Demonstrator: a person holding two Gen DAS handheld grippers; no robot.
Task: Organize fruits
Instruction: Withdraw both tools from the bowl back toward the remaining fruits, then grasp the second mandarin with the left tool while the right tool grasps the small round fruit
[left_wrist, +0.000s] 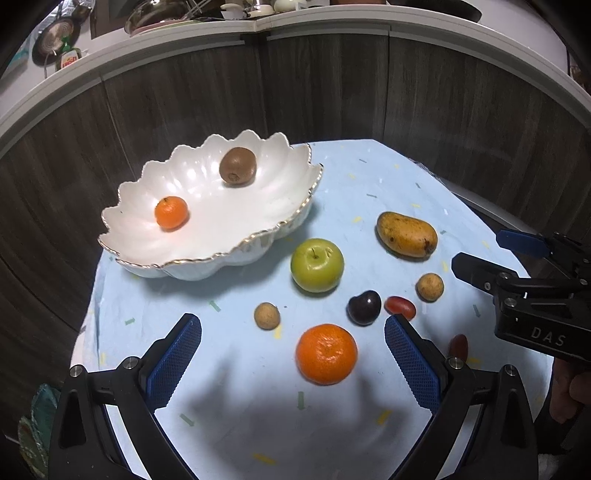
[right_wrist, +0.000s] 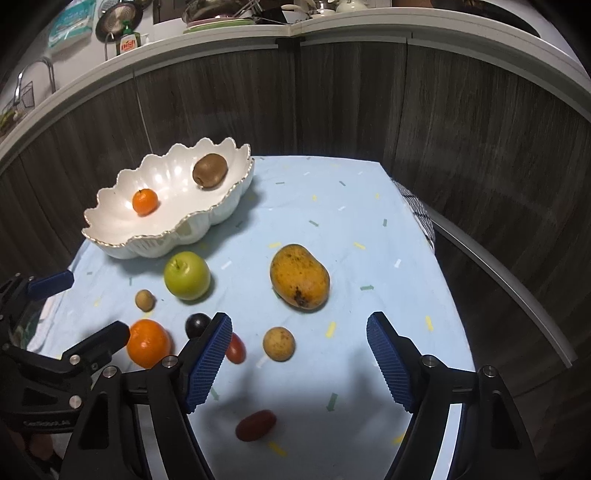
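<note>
Both grippers hang over the table (right_wrist: 369, 229) with jaws spread wide and nothing between the pads. The left gripper (left_wrist: 293, 336) frames the big orange (left_wrist: 326, 353), which sits on the blue cloth just inside its right pad; the right gripper (right_wrist: 299, 332) is open above the small brown fruit (right_wrist: 279, 343), with a red grape tomato (right_wrist: 235, 347) tucked just beside its left pad and another one (right_wrist: 256, 424) lying lower down between the arms.

The white scalloped bowl (left_wrist: 207, 254) at the far left of the table already holds a small orange (left_wrist: 171, 212) and a kiwi (left_wrist: 237, 165). Left outside are the green apple (left_wrist: 317, 265), the mango (left_wrist: 406, 234), a dark plum (left_wrist: 364, 307) (or perhaps a large cherry; the fisheye blur makes it hard to say), and a second small brown fruit (left_wrist: 266, 315).

The risks, as I judge them, come from crowding. The two grippers work near each other, so a sideways drift could knock them together. The round fruits roll easily: a pad brushing the orange off-centre could send it into the plum or the tomato. The tomato next to the right pad could be squashed or dragged along if the jaws close carelessly. The bowl stands near the table's edge, so a heavy drop into it could shift it.
</note>
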